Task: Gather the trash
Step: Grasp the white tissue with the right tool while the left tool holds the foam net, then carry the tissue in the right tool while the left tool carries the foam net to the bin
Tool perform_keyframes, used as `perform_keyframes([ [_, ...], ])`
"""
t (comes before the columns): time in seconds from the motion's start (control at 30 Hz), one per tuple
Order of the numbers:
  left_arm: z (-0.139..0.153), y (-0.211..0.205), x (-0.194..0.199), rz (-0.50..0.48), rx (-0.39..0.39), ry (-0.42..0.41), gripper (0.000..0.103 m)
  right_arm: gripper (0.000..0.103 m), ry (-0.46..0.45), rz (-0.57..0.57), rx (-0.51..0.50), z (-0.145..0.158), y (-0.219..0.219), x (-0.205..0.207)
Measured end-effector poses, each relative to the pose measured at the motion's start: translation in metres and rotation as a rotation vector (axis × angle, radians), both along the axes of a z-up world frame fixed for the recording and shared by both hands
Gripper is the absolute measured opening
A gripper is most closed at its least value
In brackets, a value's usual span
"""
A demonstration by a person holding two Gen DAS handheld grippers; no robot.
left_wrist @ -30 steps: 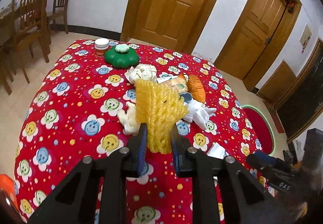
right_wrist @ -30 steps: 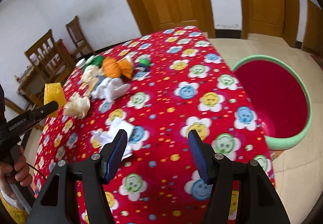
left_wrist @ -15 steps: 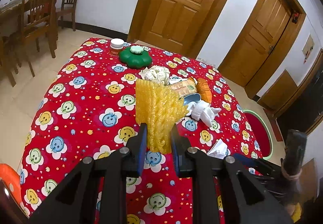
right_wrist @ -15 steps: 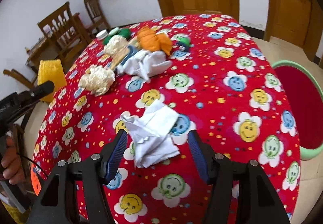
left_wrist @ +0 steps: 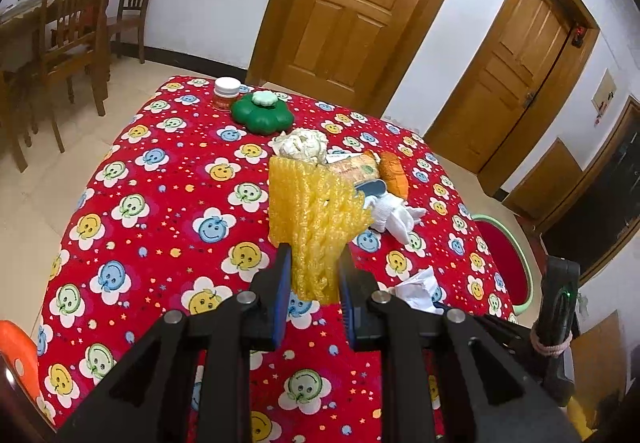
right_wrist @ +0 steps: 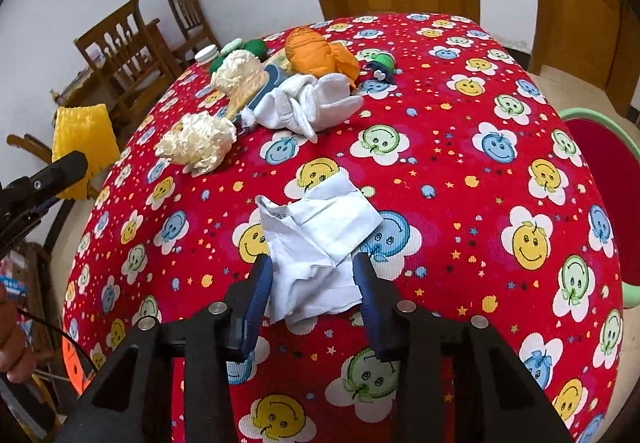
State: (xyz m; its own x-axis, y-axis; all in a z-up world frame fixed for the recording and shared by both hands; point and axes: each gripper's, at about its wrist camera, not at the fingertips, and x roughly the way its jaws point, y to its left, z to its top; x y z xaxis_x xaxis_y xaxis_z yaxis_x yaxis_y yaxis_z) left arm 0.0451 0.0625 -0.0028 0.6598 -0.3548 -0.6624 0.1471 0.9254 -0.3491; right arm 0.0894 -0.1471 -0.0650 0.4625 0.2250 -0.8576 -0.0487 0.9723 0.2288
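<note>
The right gripper (right_wrist: pixel 314 283) hangs low over the desk (right_wrist: pixel 460 171), which is covered in a red cloth printed with smiling flowers, and its blue-padded fingers (right_wrist: pixel 260 291) have just been closing around the crumpled white sheet of paper (right_wrist: pixel 320 243); the paper lies on the cloth between them, the pads at its edges, though a firm pinch cannot be made out. A second ago this paper was off to the left of the fingers and only partly between them; half a second ago it sat between wider fingers. Faint print runs along the paper's upper fold, too small to read. The left gripper (left_wrist: pixel 314 283) is held up above the near part of the desk, its fingers narrowed tight on the lower end of the yellow foam mesh sleeve (left_wrist: pixel 316 219), as it was a second ago. Farther off lie a crumpled cream paper wad (right_wrist: pixel 198 141), a bunched white cloth (right_wrist: pixel 308 103), a flat snack packet (left_wrist: pixel 354 169) whose lettering is unreadable, and an orange stuffed pouch (right_wrist: pixel 320 55). At the far edge stand a green flower-shaped container (left_wrist: pixel 262 115) and a white-lidded jar (left_wrist: pixel 227 93). A red basin with a green rim (right_wrist: pixel 600 147) sits beside the desk.
</note>
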Motion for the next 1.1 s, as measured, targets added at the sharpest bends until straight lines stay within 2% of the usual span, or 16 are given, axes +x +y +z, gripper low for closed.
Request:
perform_keyframes([
  [0.17, 0.001, -0.008, -0.001, -0.021, 0.001, -0.003, 0.021, 0.035, -0.014, -0.006, 0.021, 0.003, -0.001, -0.006],
  [0.2, 0.0, -0.01, -0.002, -0.025, 0.002, -0.003, 0.021, 0.008, -0.02, -0.008, 0.025, 0.004, -0.002, -0.007],
  [0.43, 0.001, -0.029, 0.0, -0.076, 0.007, -0.002, 0.021, 0.002, -0.071, -0.033, 0.039, 0.015, -0.01, -0.016],
  [0.6, 0.0, -0.041, 0.0, -0.098, 0.016, 0.001, 0.021, 0.002, -0.107, -0.046, 0.055, 0.023, -0.016, -0.022],
  [0.77, -0.004, -0.039, -0.003, -0.087, 0.033, 0.002, 0.021, 0.009, -0.101, -0.048, 0.07, 0.025, -0.021, -0.016],
  [0.83, -0.006, -0.035, -0.005, -0.079, 0.033, 0.006, 0.021, 0.02, -0.093, -0.043, 0.074, 0.023, -0.02, -0.012],
  [1.1, -0.012, -0.022, -0.007, -0.062, 0.027, 0.012, 0.021, 0.024, -0.057, -0.024, 0.061, 0.003, -0.016, 0.016],
])
